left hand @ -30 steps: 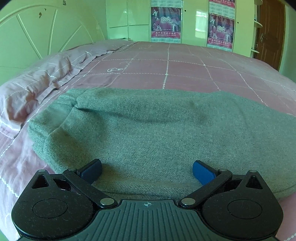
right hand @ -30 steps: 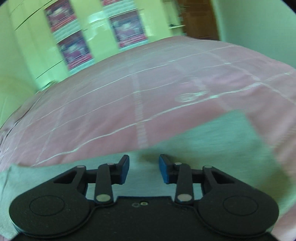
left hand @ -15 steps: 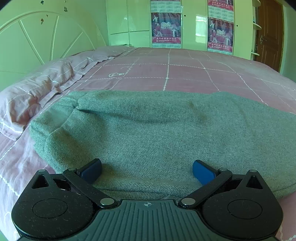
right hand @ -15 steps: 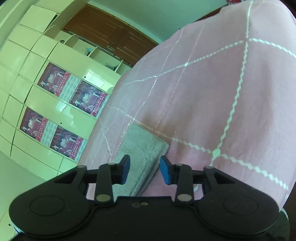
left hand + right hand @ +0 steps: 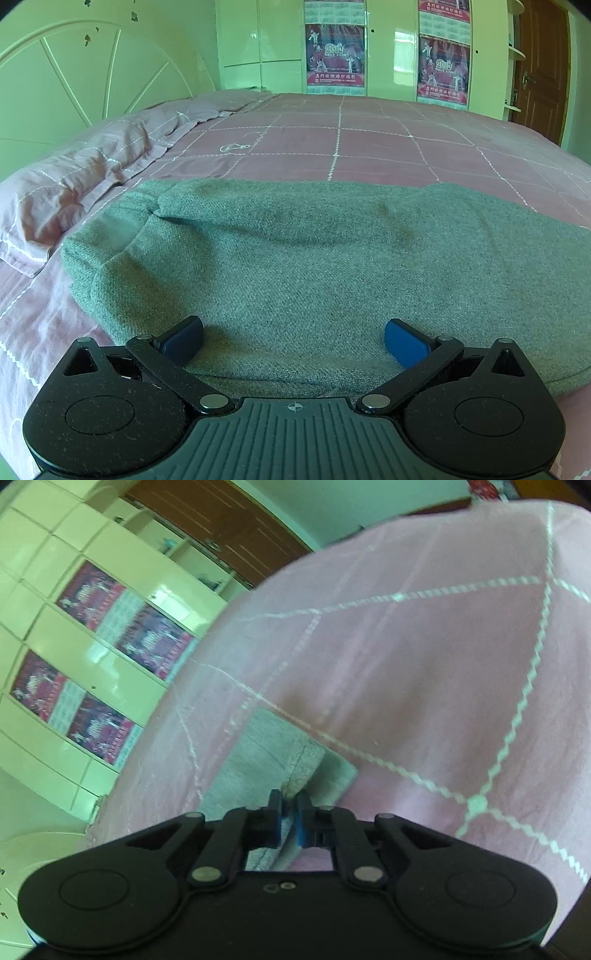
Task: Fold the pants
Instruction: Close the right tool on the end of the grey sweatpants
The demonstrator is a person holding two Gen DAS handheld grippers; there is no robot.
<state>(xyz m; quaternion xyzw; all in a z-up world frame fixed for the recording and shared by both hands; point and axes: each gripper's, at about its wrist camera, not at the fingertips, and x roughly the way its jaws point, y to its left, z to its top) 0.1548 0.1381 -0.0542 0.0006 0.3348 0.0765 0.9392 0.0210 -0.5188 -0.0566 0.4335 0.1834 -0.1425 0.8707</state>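
Grey-green woolly pants (image 5: 314,258) lie spread across the pink bed; in the left wrist view their wide upper part fills the middle. My left gripper (image 5: 293,341) is open, its blue pads wide apart just above the near edge of the pants. In the right wrist view the narrow leg end of the pants (image 5: 273,760) lies on the sheet. My right gripper (image 5: 289,823) is shut on a raised fold of that leg end, with cloth pinched between the blue pads.
The pink checked bedsheet (image 5: 369,144) covers the bed. A pillow (image 5: 74,184) lies at the left by the white headboard (image 5: 85,81). White cupboards with posters (image 5: 334,59) and a brown door (image 5: 543,66) stand beyond the bed.
My right gripper swung over to the leg end of the pants and closed on the cloth. My left gripper stayed open and the view rose slightly.
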